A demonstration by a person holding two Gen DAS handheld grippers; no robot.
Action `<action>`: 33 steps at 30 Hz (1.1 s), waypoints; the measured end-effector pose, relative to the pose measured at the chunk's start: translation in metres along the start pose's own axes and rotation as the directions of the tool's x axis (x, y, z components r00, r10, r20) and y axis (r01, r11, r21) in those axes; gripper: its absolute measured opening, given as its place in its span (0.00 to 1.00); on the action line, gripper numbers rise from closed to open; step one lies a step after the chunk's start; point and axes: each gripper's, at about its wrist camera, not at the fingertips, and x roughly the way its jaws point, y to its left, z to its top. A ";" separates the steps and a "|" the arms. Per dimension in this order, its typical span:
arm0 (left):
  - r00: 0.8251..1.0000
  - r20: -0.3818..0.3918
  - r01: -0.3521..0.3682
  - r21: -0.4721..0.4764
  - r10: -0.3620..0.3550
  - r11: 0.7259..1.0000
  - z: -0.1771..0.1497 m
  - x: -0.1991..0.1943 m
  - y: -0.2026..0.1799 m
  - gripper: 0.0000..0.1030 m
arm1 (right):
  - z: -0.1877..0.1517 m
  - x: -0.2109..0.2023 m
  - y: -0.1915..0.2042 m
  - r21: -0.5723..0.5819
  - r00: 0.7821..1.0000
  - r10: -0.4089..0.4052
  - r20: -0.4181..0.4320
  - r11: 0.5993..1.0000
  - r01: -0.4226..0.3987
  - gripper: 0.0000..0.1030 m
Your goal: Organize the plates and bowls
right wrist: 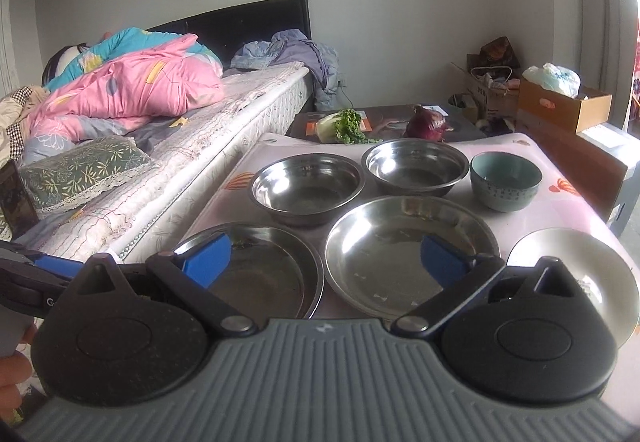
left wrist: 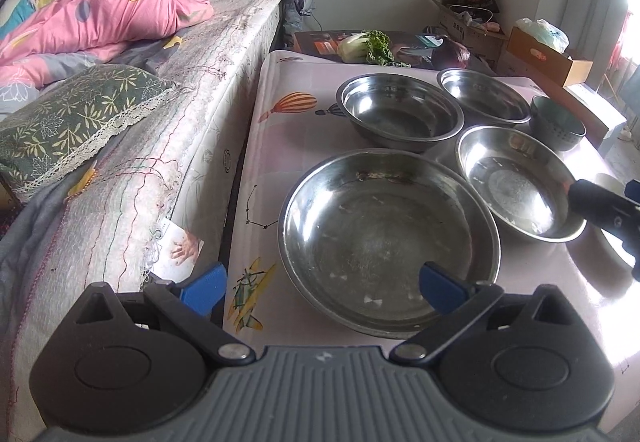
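We see daylight pouring in from the right, where the window edge blows out to pure white in both views. It glares off the glossy pink patterned tablecloth at its right side and washes out the round white plate. The shallow stainless-steel pan shows soft, dull reflections, streaked and speckled. Fisheye distortion bends the quilted white mattress edge and the grey walls. Focus is fair at centre, softer toward the corners, which darken slightly.
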 end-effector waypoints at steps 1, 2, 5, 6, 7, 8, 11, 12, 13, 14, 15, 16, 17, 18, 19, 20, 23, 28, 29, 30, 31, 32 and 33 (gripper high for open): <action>1.000 0.005 -0.005 0.010 0.005 1.000 0.001 0.003 -0.001 1.00 | -0.001 0.002 -0.003 0.016 1.000 0.001 -0.007 1.000 -0.001 0.99; 1.000 0.010 -0.009 0.019 0.009 1.000 0.002 0.004 -0.003 1.00 | -0.004 0.007 -0.006 0.028 1.000 0.000 -0.017 1.000 0.001 0.98; 1.000 0.026 -0.006 0.048 0.005 0.999 0.010 0.007 -0.006 1.00 | -0.007 0.016 -0.011 0.036 0.999 -0.006 -0.033 0.999 0.007 0.98; 0.999 0.034 0.009 0.052 -0.011 0.999 0.014 0.007 -0.006 1.00 | -0.006 0.019 -0.013 0.037 0.999 -0.004 -0.037 0.999 0.006 0.98; 0.999 0.037 0.029 0.049 -0.031 0.998 0.020 0.008 -0.006 1.00 | -0.003 0.023 -0.015 0.037 0.999 -0.001 -0.039 0.999 0.003 0.98; 0.998 0.040 0.043 0.043 -0.045 0.998 0.026 0.009 -0.005 1.00 | 0.001 0.026 -0.017 0.039 0.999 0.004 -0.038 0.999 -0.003 0.97; 0.994 0.082 0.066 0.024 -0.067 0.998 0.050 0.014 -0.002 1.00 | 0.020 0.039 -0.026 0.059 0.999 0.036 -0.023 0.998 -0.034 0.97; 0.994 0.088 0.057 0.022 -0.058 0.998 0.060 0.018 -0.002 1.00 | 0.028 0.045 -0.029 0.069 0.999 0.046 -0.019 0.997 -0.044 0.96; 0.995 0.091 0.046 0.021 -0.048 0.999 0.070 0.022 -0.003 1.00 | 0.035 0.052 -0.032 0.076 0.999 0.052 -0.017 0.996 -0.050 0.95; 0.994 0.096 0.042 0.023 -0.044 0.999 0.079 0.027 -0.004 1.00 | 0.042 0.060 -0.036 0.082 0.998 0.057 -0.015 0.995 -0.055 0.94; 0.995 0.097 0.036 0.026 -0.038 0.999 0.089 0.034 -0.005 1.00 | 0.049 0.069 -0.039 0.085 0.998 0.061 -0.018 0.995 -0.059 0.93; 0.995 0.098 0.031 0.028 -0.034 0.999 0.095 0.038 -0.007 1.00 | 0.055 0.079 -0.042 0.091 0.998 0.061 -0.025 0.994 -0.059 0.91; 0.994 0.104 0.029 0.030 -0.032 0.999 0.103 0.046 -0.008 0.99 | 0.060 0.088 -0.044 0.100 0.997 0.063 -0.032 0.993 -0.060 0.88; 0.994 0.105 0.026 0.031 -0.029 0.999 0.111 0.053 -0.010 0.99 | 0.068 0.101 -0.048 0.115 0.996 0.074 -0.042 0.991 -0.068 0.86; 0.994 0.105 0.024 0.033 -0.027 0.999 0.116 0.059 -0.011 0.98 | 0.073 0.113 -0.051 0.124 0.995 0.080 -0.054 0.990 -0.073 0.82; 0.994 0.102 0.021 0.040 -0.025 0.999 0.123 0.068 -0.014 0.97 | 0.076 0.123 -0.053 0.131 0.994 0.081 -0.067 0.989 -0.072 0.77; 0.997 0.075 0.020 0.054 -0.024 0.998 0.139 0.094 -0.020 0.88 | 0.084 0.163 -0.058 0.157 0.988 0.097 -0.118 0.985 -0.077 0.65; 0.999 0.019 0.034 0.054 -0.035 0.998 0.157 0.133 -0.029 0.69 | 0.088 0.214 -0.059 0.145 0.980 0.095 -0.175 0.987 -0.070 0.46; 0.999 0.005 0.034 0.055 -0.034 0.998 0.159 0.140 -0.031 0.67 | 0.088 0.222 -0.059 0.143 0.979 0.094 -0.183 0.987 -0.068 0.43; 0.999 -0.011 0.034 0.054 -0.033 0.998 0.160 0.147 -0.032 0.64 | 0.088 0.228 -0.058 0.138 0.978 0.092 -0.190 0.988 -0.066 0.42; 0.999 -0.027 0.034 0.052 -0.032 0.998 0.161 0.153 -0.033 0.62 | 0.088 0.235 -0.058 0.130 0.976 0.086 -0.199 0.990 -0.061 0.37; 0.999 -0.044 0.034 0.052 -0.031 0.998 0.162 0.158 -0.034 0.60 | 0.088 0.241 -0.057 0.123 0.975 0.080 -0.208 0.991 -0.055 0.31; 0.998 -0.060 0.032 0.054 -0.029 0.998 0.163 0.163 -0.035 0.55 | 0.087 0.246 -0.057 0.116 0.973 0.076 -0.217 0.992 -0.052 0.30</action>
